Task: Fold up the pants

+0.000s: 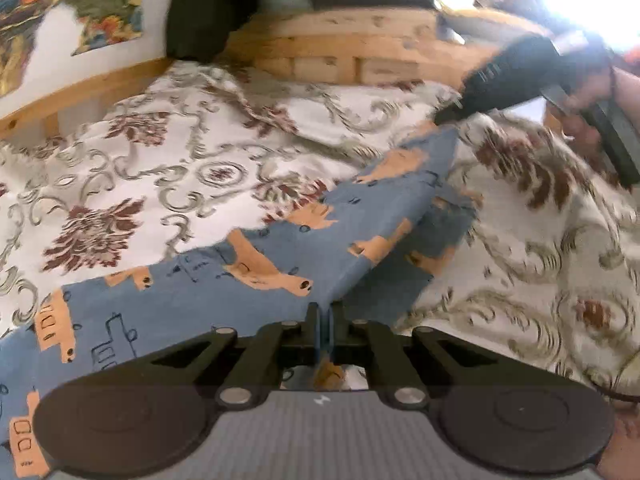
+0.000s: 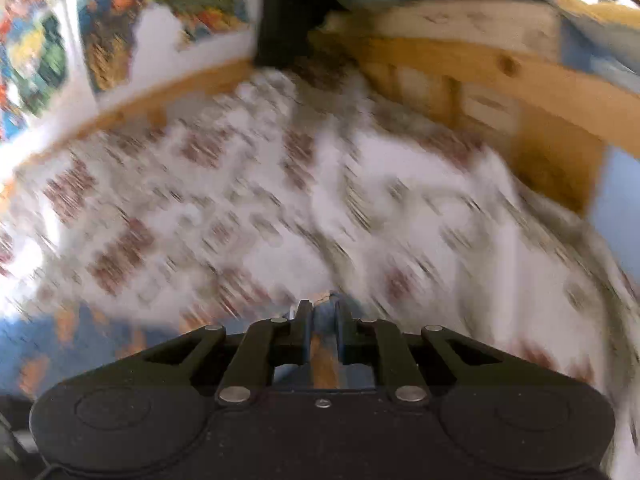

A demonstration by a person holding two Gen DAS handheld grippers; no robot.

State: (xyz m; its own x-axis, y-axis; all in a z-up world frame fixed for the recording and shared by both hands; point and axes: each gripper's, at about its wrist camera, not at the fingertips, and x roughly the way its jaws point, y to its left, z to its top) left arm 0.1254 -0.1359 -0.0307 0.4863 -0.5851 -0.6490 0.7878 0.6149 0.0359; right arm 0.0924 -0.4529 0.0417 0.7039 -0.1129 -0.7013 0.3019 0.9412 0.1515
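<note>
Left wrist view: pants [image 1: 248,264] stretched above the bedspread [image 1: 160,152] — left gripper [image 1: 323,316] and right gripper [image 1: 444,118] each pinching an end; folding looks barely begun.

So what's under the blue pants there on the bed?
The blue pants lie on the flowered bedspread, which shows all around them. Both the left gripper and right gripper pinch the fabric. Whatever lies beneath the pants themselves is covered.

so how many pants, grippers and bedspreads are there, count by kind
pants: 1, blue with orange print
grippers: 2, left gripper and right gripper, each shut on the pants
floral bedspread: 1
total: 4
</note>
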